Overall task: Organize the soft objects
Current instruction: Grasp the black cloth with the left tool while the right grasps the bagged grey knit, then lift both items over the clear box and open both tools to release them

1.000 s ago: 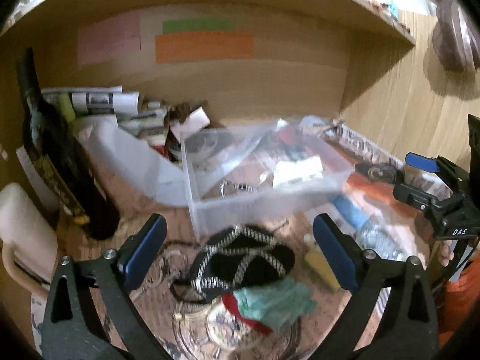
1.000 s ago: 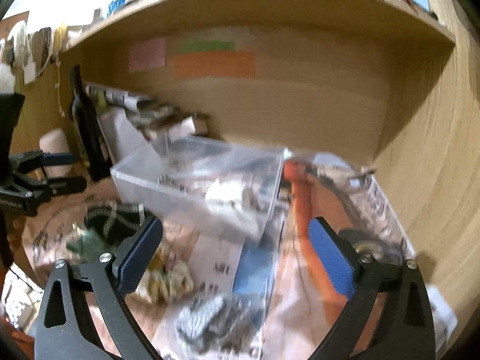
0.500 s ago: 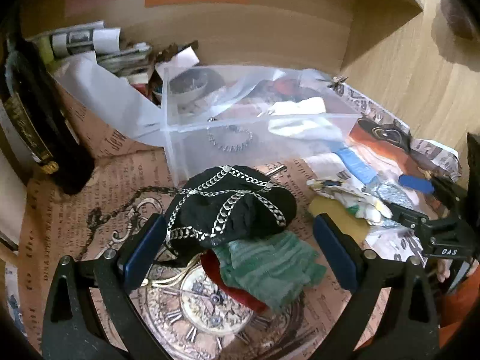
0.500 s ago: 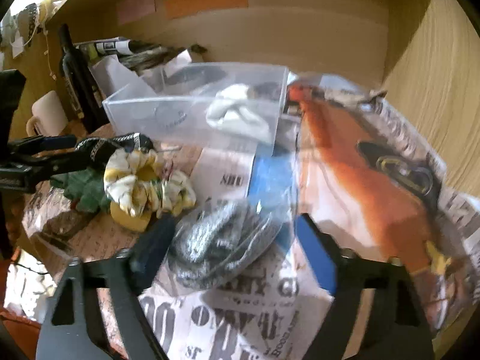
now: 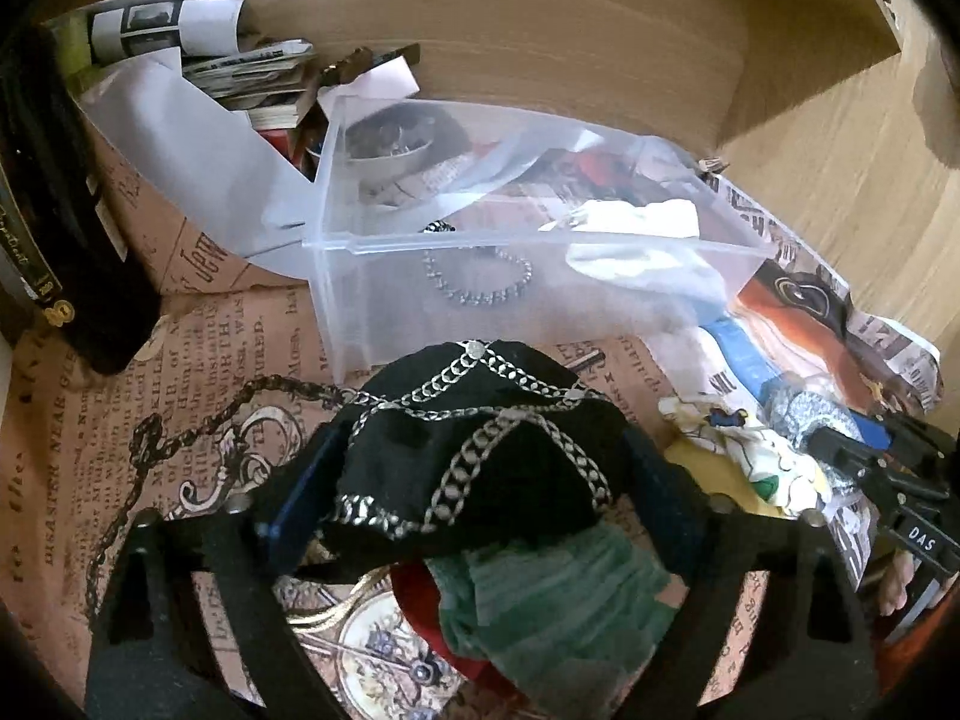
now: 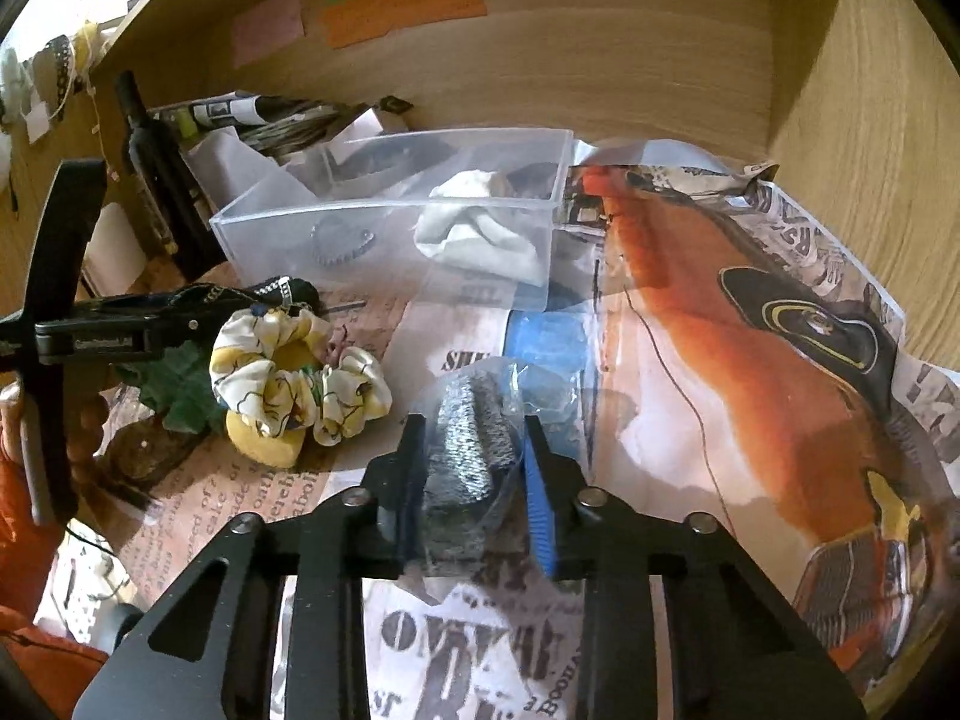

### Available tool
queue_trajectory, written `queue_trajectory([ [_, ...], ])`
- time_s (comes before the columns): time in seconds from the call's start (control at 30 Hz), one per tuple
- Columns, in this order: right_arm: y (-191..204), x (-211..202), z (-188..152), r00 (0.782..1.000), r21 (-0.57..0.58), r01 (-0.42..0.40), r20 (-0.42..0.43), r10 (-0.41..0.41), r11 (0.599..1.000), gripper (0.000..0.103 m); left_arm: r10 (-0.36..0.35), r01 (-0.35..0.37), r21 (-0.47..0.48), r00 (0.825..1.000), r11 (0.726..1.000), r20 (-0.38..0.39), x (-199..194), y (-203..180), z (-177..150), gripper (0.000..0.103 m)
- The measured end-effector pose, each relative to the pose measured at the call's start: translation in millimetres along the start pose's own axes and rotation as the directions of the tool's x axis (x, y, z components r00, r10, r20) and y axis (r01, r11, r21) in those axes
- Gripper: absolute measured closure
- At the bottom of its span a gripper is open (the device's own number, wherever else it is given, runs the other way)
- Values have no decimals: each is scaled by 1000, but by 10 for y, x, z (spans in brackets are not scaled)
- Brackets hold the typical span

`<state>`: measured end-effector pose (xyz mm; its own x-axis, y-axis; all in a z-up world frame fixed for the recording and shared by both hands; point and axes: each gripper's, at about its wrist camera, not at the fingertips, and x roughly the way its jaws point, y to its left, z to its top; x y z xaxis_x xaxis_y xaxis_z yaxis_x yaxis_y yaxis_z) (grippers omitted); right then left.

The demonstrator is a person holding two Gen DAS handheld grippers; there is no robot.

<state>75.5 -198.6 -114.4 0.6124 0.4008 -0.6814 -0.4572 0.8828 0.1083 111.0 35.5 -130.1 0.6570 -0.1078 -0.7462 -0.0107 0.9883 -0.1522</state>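
My left gripper (image 5: 474,468) has its fingers on both sides of a black cloth with silver chains (image 5: 474,438), pressed against it. A green cloth (image 5: 552,606) and a red item lie under it. My right gripper (image 6: 474,456) is shut on a grey sparkly cloth in a clear plastic bag (image 6: 468,444). A yellow-and-white scrunchie (image 6: 294,378) lies between the two grippers. A clear plastic bin (image 5: 480,252) stands behind, holding a white cloth (image 6: 474,228) and a chain.
A dark wine bottle (image 5: 54,228) stands at the left. Rolled papers and a white sheet (image 5: 198,138) lie at the back left. Printed newspaper (image 6: 750,324) covers the desk. Wooden walls close the back and the right side.
Both grippers have moved down and forward and closed. The left one has closed around the black chained cloth; the right one has closed on the bagged grey cloth.
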Motion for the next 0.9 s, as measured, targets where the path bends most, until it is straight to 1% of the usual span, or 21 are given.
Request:
queue_trajectory([
  [0.07,0,-10,6,1000,1,2,7,-2,1000,80,2,-2,2,1000,1000,7,-25,14,-12,26],
  [0.1,-4,-15,10,1000,2,2,10,-2,1000,80,4,-4,3,1000,1000,7,-35,19,-18,28],
  [0.17,-14,-28,18,1000,5,1,15,-2,1000,81,5,-5,-2,1000,1000,10,-78,40,-33,36],
  [0.3,-30,-69,54,999,14,-2,34,2,1000,82,-10,11,-18,1000,1000,29,-197,67,-47,41],
  [0.43,-20,-136,111,998,11,1,66,-2,1000,82,-17,18,-18,998,1000,62,-327,63,-43,51],
  [0.6,-14,-224,217,993,10,0,115,-1,1000,82,-30,32,-14,994,999,106,-503,28,-12,55],
  [0.73,19,-276,334,987,3,-3,159,3,1000,82,-38,39,-5,988,999,152,-647,-6,53,58],
  [0.83,48,-285,424,983,-8,-12,183,13,1000,82,-47,48,-3,982,999,184,-730,-17,114,58],
  [0.9,72,-281,474,980,-17,-17,197,20,1000,82,-51,51,2,976,999,210,-787,-21,148,62],
])
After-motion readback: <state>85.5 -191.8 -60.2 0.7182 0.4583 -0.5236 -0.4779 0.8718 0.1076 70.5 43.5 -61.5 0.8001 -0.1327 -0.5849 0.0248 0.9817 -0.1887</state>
